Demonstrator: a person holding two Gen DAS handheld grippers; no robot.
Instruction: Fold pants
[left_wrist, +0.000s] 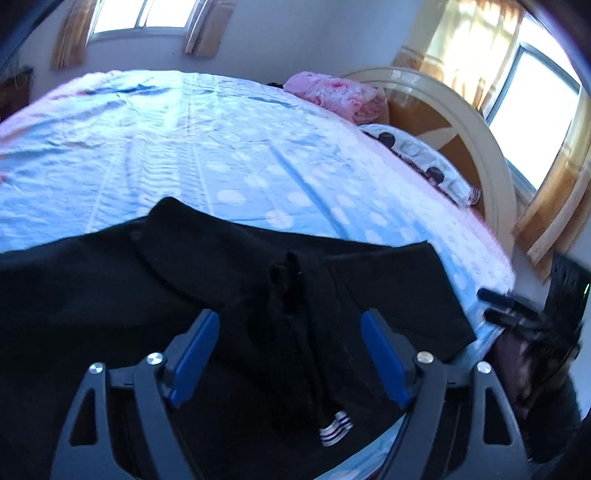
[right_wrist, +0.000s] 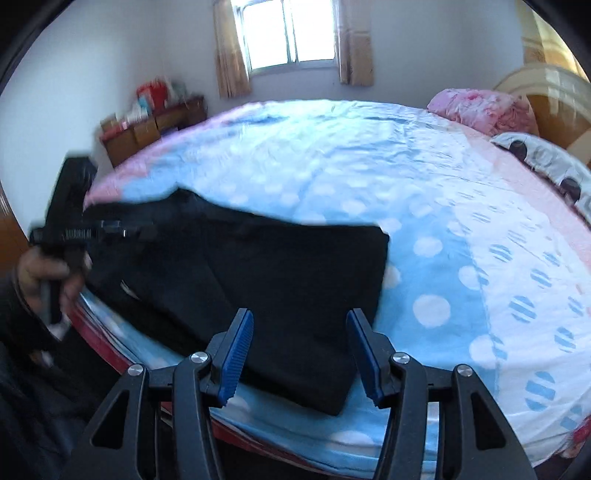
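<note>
Across the lower half of both views, black pants (left_wrist: 258, 280) were seen lying folded on the bed (left_wrist: 184, 147), near its front edge. Left gripper (left_wrist: 290, 334) was held over the pants, jaws wide apart, blue pads clear of the cloth, nothing gripped. Right gripper (right_wrist: 299, 341) was held over the pants' near corner at lower centre, jaws about half open, nothing clamped. A striped tag (left_wrist: 335, 422) was seen at lower centre of the left view. A pink quilt (right_wrist: 480, 107) was piled at upper right.
</note>
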